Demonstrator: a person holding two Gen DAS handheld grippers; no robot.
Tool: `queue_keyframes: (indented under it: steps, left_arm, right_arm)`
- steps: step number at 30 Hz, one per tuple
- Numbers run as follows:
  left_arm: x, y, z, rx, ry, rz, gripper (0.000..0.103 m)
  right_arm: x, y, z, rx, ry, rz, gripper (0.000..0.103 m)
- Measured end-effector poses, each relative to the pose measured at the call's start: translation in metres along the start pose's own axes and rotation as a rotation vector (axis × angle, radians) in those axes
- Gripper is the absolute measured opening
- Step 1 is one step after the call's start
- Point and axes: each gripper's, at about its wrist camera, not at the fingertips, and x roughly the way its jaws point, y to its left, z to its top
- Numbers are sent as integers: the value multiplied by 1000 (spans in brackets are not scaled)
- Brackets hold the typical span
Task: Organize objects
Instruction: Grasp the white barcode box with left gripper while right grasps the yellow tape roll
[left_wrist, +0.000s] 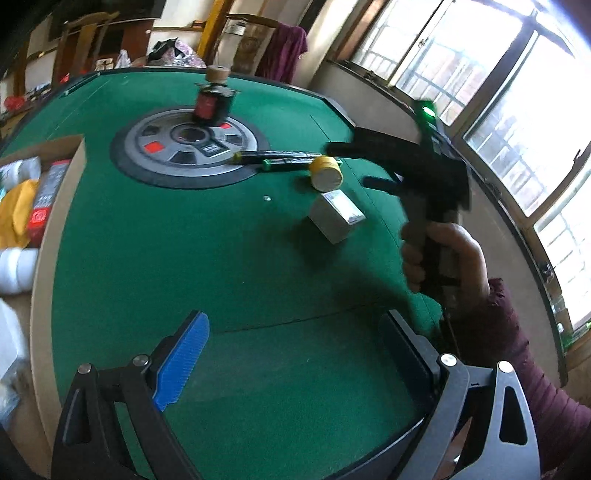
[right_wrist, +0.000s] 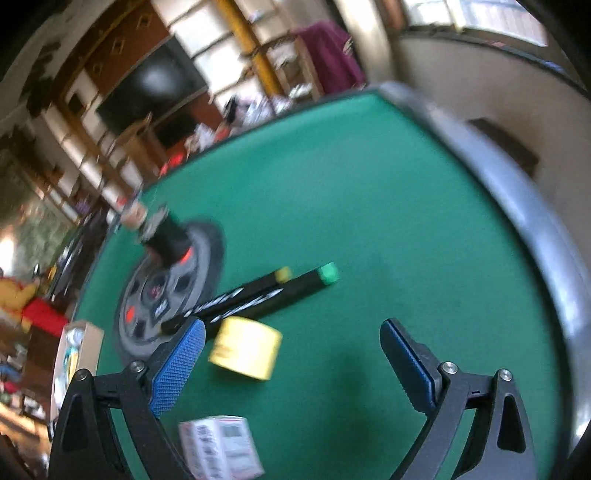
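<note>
The green felt table (left_wrist: 147, 258) is being lit by wide barred windows (left_wrist: 517, 110). At its left edge, an open cardboard box (left_wrist: 70, 147) is holding white bottles, a yellow pouch and a red carton. A yellow round tin (right_wrist: 245, 347), two black markers (right_wrist: 258, 295) and a small white box (right_wrist: 221, 446) are lying near the grey disc (left_wrist: 184, 147). The left gripper (left_wrist: 295, 362) and right gripper (right_wrist: 295, 362) are being held spread wide, pinching nothing.
</note>
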Motion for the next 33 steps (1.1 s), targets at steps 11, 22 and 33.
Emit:
queue_keyframes:
  steps: [11, 22, 33]
  left_arm:
    - [36, -34, 39, 155, -34, 48, 93]
    - [128, -73, 76, 447, 5, 89, 93]
    - [124, -68, 72, 354, 13, 45, 54]
  right_arm:
    - [0, -10, -19, -58, 25, -142, 43]
    - [-22, -45, -13, 40, 3, -161, 43]
    - [-21, -48, -12, 39, -9, -150, 43]
